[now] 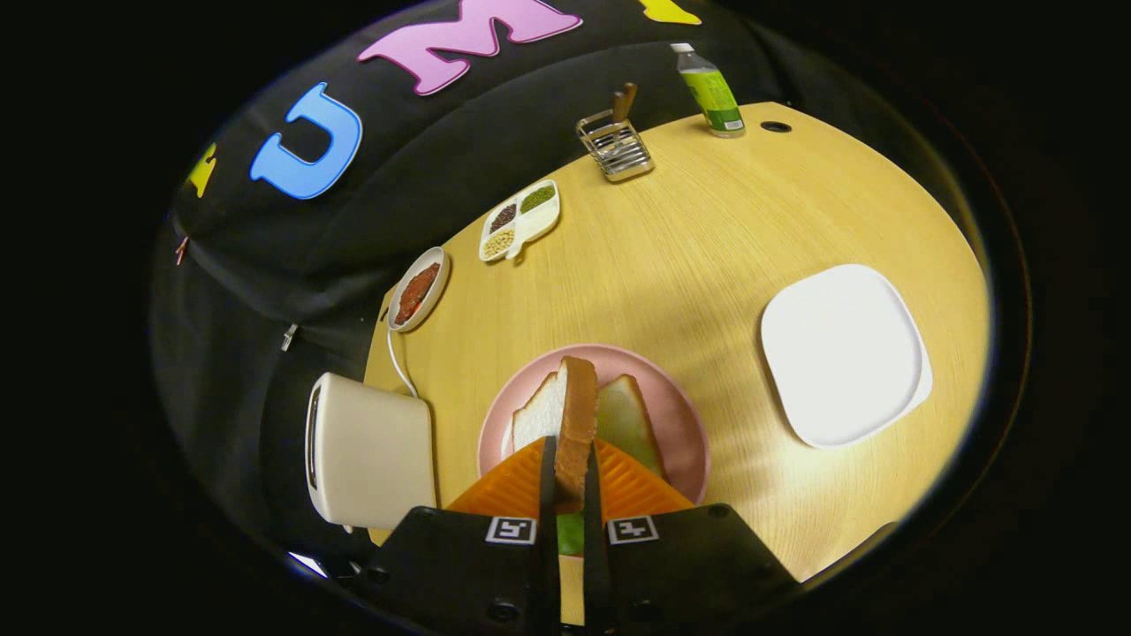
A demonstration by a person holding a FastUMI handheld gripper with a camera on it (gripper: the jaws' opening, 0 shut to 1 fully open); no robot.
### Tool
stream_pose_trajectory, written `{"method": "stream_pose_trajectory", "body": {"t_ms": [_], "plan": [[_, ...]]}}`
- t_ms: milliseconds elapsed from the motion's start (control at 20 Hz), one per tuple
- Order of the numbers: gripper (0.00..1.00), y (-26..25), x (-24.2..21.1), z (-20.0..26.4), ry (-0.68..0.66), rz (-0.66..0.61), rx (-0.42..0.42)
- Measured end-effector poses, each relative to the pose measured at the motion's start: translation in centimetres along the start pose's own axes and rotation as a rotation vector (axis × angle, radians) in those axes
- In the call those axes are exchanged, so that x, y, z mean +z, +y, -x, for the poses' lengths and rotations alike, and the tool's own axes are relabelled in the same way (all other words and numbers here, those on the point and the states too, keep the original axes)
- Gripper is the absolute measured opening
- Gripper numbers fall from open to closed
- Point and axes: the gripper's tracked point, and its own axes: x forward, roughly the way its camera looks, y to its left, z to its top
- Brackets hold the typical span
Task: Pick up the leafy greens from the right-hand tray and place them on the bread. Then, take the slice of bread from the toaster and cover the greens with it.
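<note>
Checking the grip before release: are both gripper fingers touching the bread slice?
Touching. The gripper view shows the gripper shut on the upright bread slice, one finger against each face, above the pink plate.

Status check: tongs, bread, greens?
Tongs shut on bread slice, held edge-up over pink plate. Greens on lower slice. White tray bare. Nothing blocking.
</note>
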Motion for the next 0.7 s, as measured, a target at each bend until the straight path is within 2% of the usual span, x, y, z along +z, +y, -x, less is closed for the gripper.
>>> {"method": "stream_pose_trajectory", "body": {"t_ms": [50,150,200,250,300,350,400,500,700], "plan": [[0.15,-0.4,-0.1,0.0,0.0,-0.007,-0.011],[0.23,-1.3,-0.2,0.4,0.001,0.004,-0.05],[0.36,-1.6,0.0,0.3,-0.008,0.019,-0.07],[0.41,-2.1,0.2,0.5,-0.018,0.037,-0.089],[0.51,-2.3,0.3,0.7,-0.029,0.053,-0.102],[0.57,-2.2,0.6,1.1,-0.041,0.064,-0.099],[0.76,-1.9,0.7,1.4,-0.048,0.073,-0.096],[0.96,-1.8,1.2,2.3,-0.07,0.083,-0.1],[0.99,-1.2,3.7,5.3,-0.181,0.136,-0.129]]}}
